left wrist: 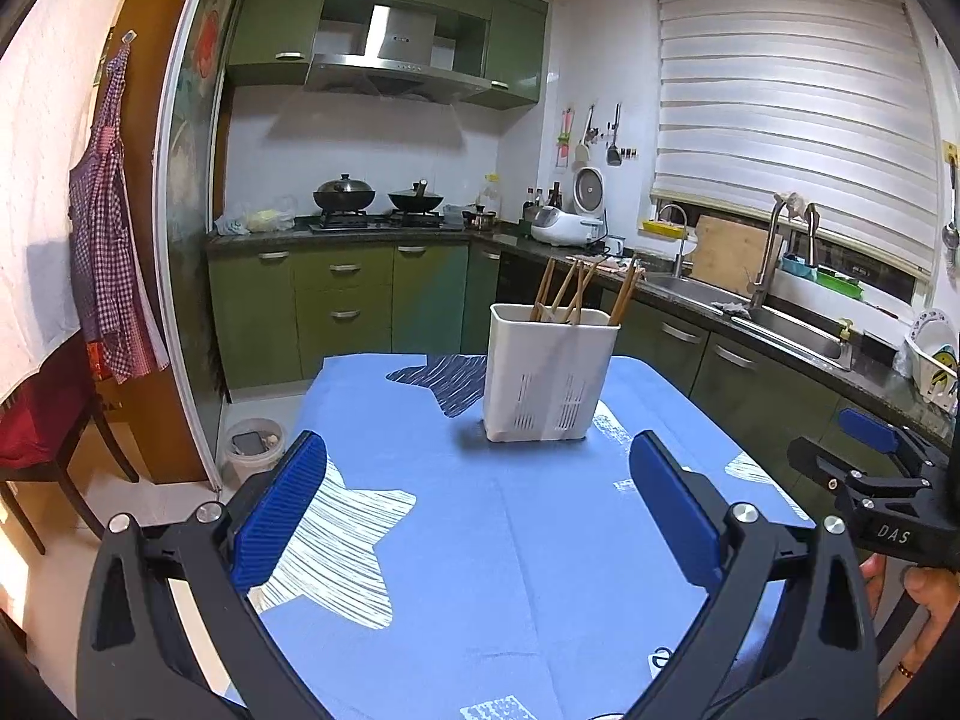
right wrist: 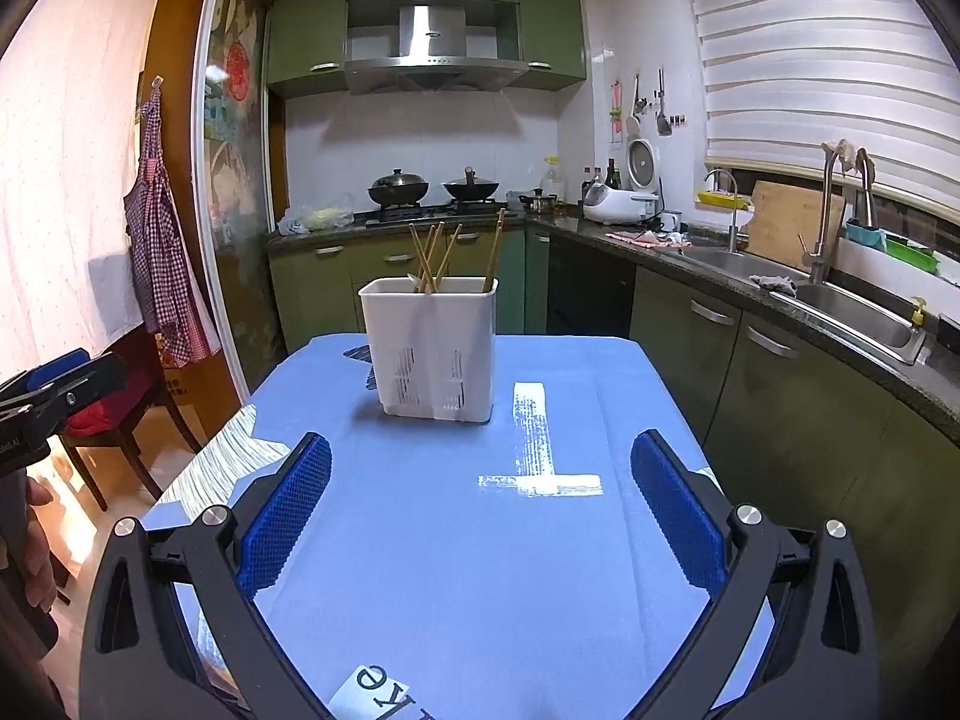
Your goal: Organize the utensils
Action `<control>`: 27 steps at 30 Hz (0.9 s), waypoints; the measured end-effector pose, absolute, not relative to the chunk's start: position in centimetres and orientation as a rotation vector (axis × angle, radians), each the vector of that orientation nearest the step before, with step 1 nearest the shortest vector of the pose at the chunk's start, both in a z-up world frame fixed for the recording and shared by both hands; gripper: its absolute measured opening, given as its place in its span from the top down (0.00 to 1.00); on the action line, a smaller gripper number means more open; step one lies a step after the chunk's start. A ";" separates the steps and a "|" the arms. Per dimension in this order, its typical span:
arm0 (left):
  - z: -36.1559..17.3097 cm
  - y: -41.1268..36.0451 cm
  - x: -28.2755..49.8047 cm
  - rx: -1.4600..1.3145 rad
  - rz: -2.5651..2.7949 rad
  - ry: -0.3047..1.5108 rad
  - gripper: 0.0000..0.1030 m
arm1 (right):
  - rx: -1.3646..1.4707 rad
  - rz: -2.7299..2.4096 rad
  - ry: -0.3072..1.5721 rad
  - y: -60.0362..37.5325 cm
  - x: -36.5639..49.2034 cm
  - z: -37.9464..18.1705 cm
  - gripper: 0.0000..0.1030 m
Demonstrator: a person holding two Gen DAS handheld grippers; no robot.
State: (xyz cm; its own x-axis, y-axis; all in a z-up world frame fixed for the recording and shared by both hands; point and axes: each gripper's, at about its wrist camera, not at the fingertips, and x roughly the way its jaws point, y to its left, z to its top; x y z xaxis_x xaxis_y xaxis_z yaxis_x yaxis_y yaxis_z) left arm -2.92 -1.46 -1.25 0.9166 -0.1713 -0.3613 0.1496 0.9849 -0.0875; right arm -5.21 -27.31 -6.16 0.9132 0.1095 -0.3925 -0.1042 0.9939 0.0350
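left tongs [left wrist: 477, 495]: wide apart, holding nothing | right tongs [right wrist: 480, 498]: wide apart, holding nothing

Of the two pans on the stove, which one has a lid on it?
The left pan: a domed lid with a knob covers it. The right pan only has a handle sticking up.

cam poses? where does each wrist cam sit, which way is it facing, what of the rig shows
Left wrist: behind the open left gripper, facing across the blue table at the white utensil holder; right gripper at right edge.
Right wrist: behind the open right gripper, same heading; left gripper at left edge.
Shared: holder with chopsticks, table, kitchen counter.
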 end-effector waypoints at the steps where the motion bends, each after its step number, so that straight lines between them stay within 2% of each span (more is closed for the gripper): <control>1: -1.1 -1.5 -3.1 -0.059 -0.165 0.375 0.07 | 0.015 0.112 0.404 -27.4 -5.2 -6.2 0.04; 27: -0.8 -1.6 -4.2 -0.048 -0.160 0.368 0.07 | 0.025 0.114 0.400 -27.9 -6.3 -5.5 0.04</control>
